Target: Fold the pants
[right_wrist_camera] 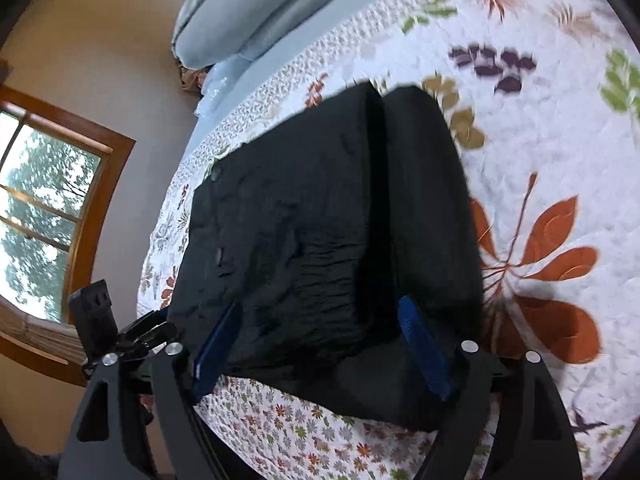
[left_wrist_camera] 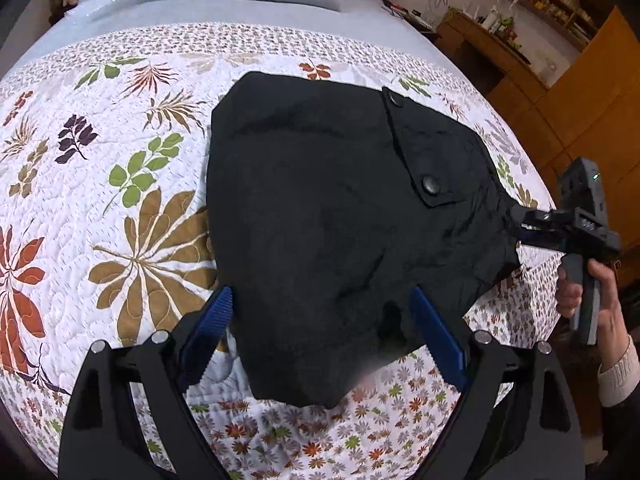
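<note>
A: Item one, the pants (left_wrist_camera: 320, 216)?
B: Black, folded into a thick bundle, lying on a quilt (left_wrist_camera: 120, 184) with a leaf and flower print that covers a bed. A pocket flap with two dark snap buttons (left_wrist_camera: 431, 186) faces up.
A: Any brand, label or writing?
B: None that can be read on the pants, the quilt or the tools.
A: Left gripper (left_wrist_camera: 322, 312)?
B: Jaws spread wide above the near edge of the bundle; its blue pads (left_wrist_camera: 216, 320) stand either side of the cloth and do not press it.
A: Right gripper (right_wrist_camera: 320, 344)?
B: Also spread, straddling the near edge of the bundle. In the left wrist view it reaches the bundle's right corner, but whether it pinches cloth there cannot be told. A hand (left_wrist_camera: 600, 304) holds its handle.
A: Background?
B: Pale blue pillows (right_wrist_camera: 248, 8) at the head of the bed, a wood-framed window (right_wrist_camera: 48, 216).
</note>
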A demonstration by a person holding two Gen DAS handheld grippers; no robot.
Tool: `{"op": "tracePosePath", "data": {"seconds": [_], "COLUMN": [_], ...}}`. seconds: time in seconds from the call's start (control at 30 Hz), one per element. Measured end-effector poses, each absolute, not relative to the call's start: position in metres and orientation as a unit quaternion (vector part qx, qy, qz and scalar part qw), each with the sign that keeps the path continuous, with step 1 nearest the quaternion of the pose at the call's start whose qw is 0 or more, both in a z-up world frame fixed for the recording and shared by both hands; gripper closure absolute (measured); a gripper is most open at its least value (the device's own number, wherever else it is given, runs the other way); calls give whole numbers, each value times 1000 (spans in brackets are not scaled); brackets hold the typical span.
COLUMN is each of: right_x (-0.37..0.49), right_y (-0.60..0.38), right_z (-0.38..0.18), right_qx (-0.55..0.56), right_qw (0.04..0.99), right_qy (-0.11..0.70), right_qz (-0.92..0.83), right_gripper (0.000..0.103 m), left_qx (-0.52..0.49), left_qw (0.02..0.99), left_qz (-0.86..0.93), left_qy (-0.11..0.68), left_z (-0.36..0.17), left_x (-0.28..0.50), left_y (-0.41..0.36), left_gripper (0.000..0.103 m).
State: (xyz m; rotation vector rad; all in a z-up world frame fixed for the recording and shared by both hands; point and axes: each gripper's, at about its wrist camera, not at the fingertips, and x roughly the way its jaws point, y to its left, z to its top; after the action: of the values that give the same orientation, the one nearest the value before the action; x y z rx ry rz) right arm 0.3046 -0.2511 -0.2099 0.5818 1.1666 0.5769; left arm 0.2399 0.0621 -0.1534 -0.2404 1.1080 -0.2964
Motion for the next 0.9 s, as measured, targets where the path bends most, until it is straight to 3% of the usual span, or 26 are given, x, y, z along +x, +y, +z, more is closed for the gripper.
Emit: {"op": "tracePosePath", "data": {"seconds": [0.1, 0.27, 0.73, 0.9], "right_x": [304, 295, 289, 283], "right_y": [-258, -269, -271, -278], "right_z": [-212, -202, -194, -184], "right_qx": [285, 314, 264, 258], "right_qw": [749, 751, 776, 787], "right_qy": [530, 497, 500, 497], "right_qz": [277, 301, 279, 259], "right_gripper": [63, 80, 81, 71], "left_qx": [-106, -69, -30, -44], "left_qw": [841, 857, 874, 869], "left_qz": [-127, -121, -133, -114], "left_qy": [515, 496, 467, 480], "left_z": [-149, -139, -122, -135], "left_x": [240, 239, 239, 239], "left_y": [60, 48, 27, 38], "left_gripper": [14, 13, 12, 12]}}
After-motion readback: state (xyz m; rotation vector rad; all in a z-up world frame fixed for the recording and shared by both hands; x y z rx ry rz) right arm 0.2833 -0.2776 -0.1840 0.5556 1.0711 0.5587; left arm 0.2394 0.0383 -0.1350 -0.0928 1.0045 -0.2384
